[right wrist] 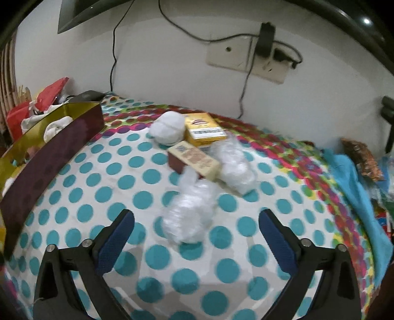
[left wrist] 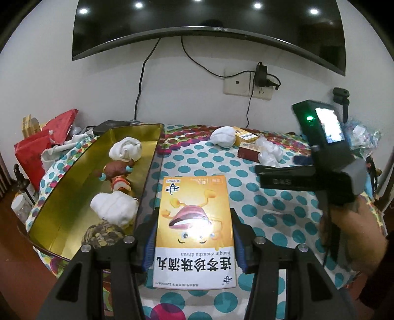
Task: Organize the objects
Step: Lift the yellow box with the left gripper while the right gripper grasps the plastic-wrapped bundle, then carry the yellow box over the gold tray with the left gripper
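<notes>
My left gripper (left wrist: 195, 213) is shut on a yellow and white medicine box (left wrist: 194, 187), its blue pads pressing both long sides above the dotted tablecloth. Just left of it stands a gold tin (left wrist: 66, 204) with two white cloth bundles (left wrist: 125, 149), a toy figure (left wrist: 118, 172) and a camouflage bundle (left wrist: 102, 233) inside. My right gripper (right wrist: 196, 214) stands open over the table, a crumpled clear plastic bag (right wrist: 189, 204) lying just beyond its fingers and touching neither. Behind that lie a second plastic bag (right wrist: 236, 169), a cream-topped box (right wrist: 194, 157), a yellow box (right wrist: 204, 129) and a white cloth ball (right wrist: 167, 128).
The tin's dark outer wall (right wrist: 49, 160) borders the table on the left. Red bags (left wrist: 37, 147) pile up beyond it. A blue cloth (right wrist: 349, 187) and snack packets crowd the right edge. Cables hang from a wall socket (right wrist: 246, 59) under a television (left wrist: 206, 22).
</notes>
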`<state>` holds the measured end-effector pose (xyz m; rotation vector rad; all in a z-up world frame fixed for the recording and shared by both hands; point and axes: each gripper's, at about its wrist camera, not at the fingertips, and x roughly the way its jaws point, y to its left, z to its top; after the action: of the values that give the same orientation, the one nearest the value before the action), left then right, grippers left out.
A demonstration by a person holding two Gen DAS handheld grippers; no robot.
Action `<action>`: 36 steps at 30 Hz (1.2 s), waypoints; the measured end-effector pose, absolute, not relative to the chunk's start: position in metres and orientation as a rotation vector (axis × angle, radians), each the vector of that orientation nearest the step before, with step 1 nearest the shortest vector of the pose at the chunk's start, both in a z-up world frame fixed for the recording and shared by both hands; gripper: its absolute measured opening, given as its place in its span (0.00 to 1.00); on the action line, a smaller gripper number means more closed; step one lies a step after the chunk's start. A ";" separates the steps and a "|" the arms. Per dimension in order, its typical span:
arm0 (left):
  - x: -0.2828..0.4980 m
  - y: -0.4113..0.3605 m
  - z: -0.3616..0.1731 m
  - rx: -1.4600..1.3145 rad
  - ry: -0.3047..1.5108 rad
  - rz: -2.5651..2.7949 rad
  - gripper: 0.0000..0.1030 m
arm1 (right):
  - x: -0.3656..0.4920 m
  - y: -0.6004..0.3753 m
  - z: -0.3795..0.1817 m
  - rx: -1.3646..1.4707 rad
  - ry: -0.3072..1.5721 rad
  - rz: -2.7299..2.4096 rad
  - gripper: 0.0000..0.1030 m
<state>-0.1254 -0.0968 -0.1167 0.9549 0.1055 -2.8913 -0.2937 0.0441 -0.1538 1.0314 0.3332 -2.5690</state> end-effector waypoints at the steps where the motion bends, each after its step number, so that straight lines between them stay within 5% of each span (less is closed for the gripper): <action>1: -0.125 -0.098 -0.117 0.957 0.118 -2.895 0.50 | -0.299 0.041 -0.157 1.064 0.310 -2.558 0.84; 2: -0.125 -0.099 -0.117 0.960 0.129 -2.900 0.50 | -0.302 0.037 -0.159 1.092 0.309 -2.557 0.79; 6: -0.126 -0.100 -0.118 0.963 0.145 -2.906 0.50 | -0.312 0.034 -0.166 1.150 0.296 -2.544 0.34; 22: -0.122 -0.121 -0.102 0.883 0.151 -2.874 0.50 | -0.310 0.054 -0.161 1.137 0.177 -2.606 0.36; 36: -0.125 -0.218 -0.088 0.851 0.169 -2.599 0.50 | -0.310 0.055 -0.161 1.130 0.167 -2.598 0.38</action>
<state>-0.1255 -0.2185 -0.0876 0.8513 0.1686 -2.5991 -0.3100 0.0550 -0.1614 1.1301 0.1673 -2.5983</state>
